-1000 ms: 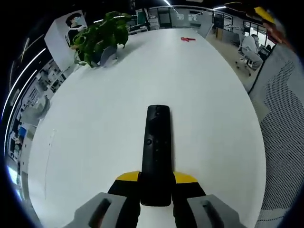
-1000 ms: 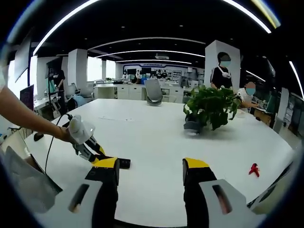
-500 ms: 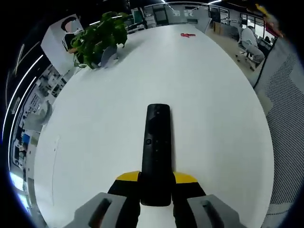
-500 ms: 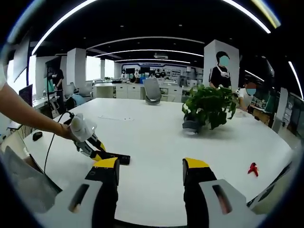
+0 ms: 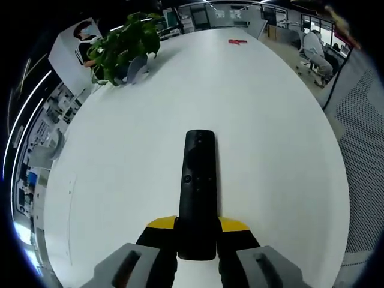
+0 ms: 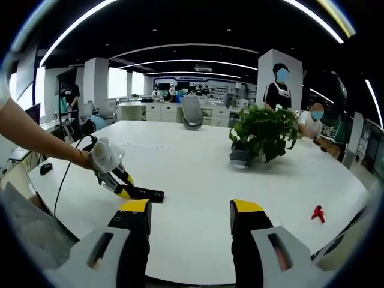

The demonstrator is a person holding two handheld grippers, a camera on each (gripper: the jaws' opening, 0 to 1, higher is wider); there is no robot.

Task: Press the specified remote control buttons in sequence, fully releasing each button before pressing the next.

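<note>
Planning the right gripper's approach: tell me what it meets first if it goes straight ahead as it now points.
Probably bare white table: the right gripper is open, its line passing between the remote and the potted plant. Depth is unclear.

One black remote (image 5: 198,186) lies lengthwise between the left tongs (image 5: 197,226). One potted plant (image 5: 123,47) and one small red object (image 5: 237,41) sit on the one white counter (image 5: 270,150), well beyond the tongs. Two tongs: the right tongs (image 6: 191,211) the second.

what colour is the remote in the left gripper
Black remote, clearest in the left gripper view.
</note>
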